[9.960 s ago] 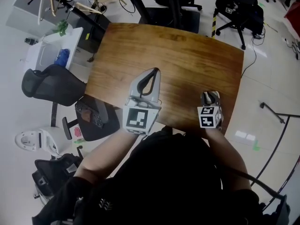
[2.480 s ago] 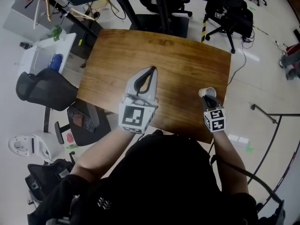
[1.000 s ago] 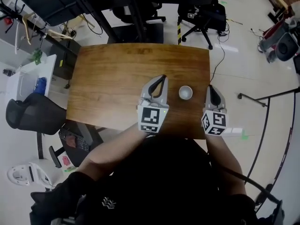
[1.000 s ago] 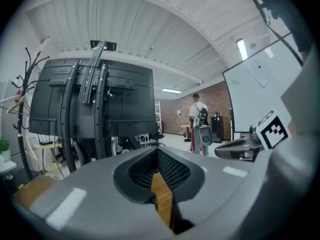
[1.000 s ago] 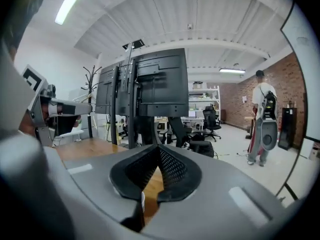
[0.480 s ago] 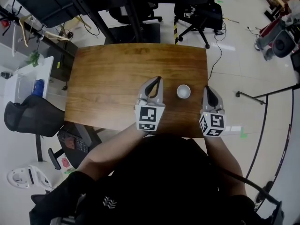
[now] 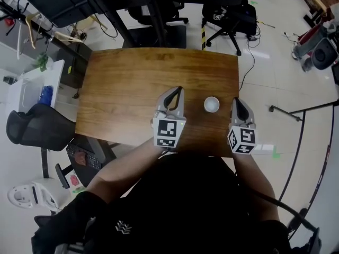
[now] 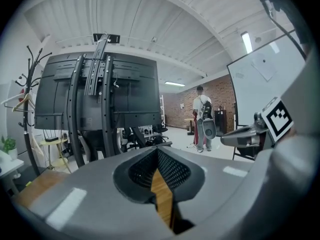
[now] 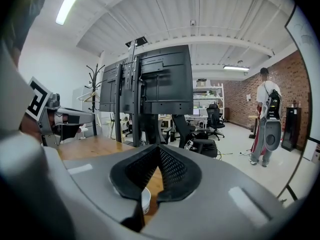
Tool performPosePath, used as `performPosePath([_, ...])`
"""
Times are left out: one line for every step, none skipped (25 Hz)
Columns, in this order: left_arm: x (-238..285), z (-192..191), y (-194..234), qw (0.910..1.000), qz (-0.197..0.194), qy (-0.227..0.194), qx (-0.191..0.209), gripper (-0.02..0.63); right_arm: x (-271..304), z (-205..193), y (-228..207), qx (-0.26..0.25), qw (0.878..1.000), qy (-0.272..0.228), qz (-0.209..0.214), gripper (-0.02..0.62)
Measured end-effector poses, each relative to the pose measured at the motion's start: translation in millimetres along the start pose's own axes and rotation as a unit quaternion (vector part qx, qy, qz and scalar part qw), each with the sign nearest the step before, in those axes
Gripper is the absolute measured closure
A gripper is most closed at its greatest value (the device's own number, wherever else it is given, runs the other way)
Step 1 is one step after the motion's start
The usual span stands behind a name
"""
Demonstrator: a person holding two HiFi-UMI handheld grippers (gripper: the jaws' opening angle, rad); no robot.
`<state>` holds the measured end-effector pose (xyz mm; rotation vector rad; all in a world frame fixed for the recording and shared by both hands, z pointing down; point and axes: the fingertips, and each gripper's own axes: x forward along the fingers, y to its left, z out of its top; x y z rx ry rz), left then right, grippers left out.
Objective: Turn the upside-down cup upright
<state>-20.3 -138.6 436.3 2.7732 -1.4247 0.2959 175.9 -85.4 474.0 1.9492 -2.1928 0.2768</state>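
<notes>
A small white cup [image 7: 212, 104] stands mouth up on the wooden table [image 7: 132, 78], near its front right part and free of both grippers. My left gripper [image 7: 175, 91] rests just left of the cup, jaws shut and empty. Just right of the cup, by the table's right edge, my right gripper [image 7: 235, 100] is also shut with nothing in it. The right gripper view shows the cup [image 9: 145, 200] low behind the closed fingertips [image 9: 159, 149]. In the left gripper view only bare wood shows through the jaw gap below the shut fingertips [image 8: 157, 151].
A large black screen on a stand [image 8: 100, 99] rises beyond the table's far edge. Office chairs [image 7: 39, 128] and a white side table [image 7: 32, 83] stand to the left, more chairs [image 7: 233, 15] behind. A person [image 9: 267, 119] stands far off.
2.5 s ago my right gripper held the cup at the table's right edge; it now stands free, mouth up, between the grippers. Over the last second nothing has visibly moved.
</notes>
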Motion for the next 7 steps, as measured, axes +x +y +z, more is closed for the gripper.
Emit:
performPosePath([-0.4, -0.8, 1.3, 1.0, -0.001, 0.002, 0.001, 0.606, 1.3, 0.7, -0.8, 0.002, 1.0, 0.0, -0.001, 0.595])
performPosePath([-0.7, -0.4, 2.8, 1.0, -0.001, 0.001, 0.002, 0.606, 2.6, 1.4, -1.7, 0.004, 1.0, -0.001, -0.002, 0.595])
performPosePath([-0.9, 1.1, 4.4, 1.0, -0.001, 0.0, 0.003, 0.606, 3.9, 2.0, -2.3, 0.005, 1.0, -0.002, -0.003, 0.595])
performPosePath([-0.9, 3.2, 6.0, 1.0, 0.0, -0.002, 0.003, 0.606, 5.1, 2.5, -2.7, 0.005, 1.0, -0.002, -0.003, 0.595])
performPosePath([-0.7, 5.5, 7.3, 1.0, 0.0, -0.005, 0.004, 0.606, 6.1, 2.8, -2.7, 0.005, 1.0, -0.002, -0.003, 0.595])
performPosePath([-0.4, 7.8, 8.3, 1.0, 0.0, -0.007, 0.005, 0.606, 6.9, 2.9, -2.5, 0.005, 1.0, -0.001, -0.002, 0.595])
performPosePath([-0.2, 10.1, 9.3, 0.9999, -0.001, -0.009, 0.005, 0.606, 7.6, 2.8, -2.1, 0.005, 1.0, -0.001, -0.002, 0.595])
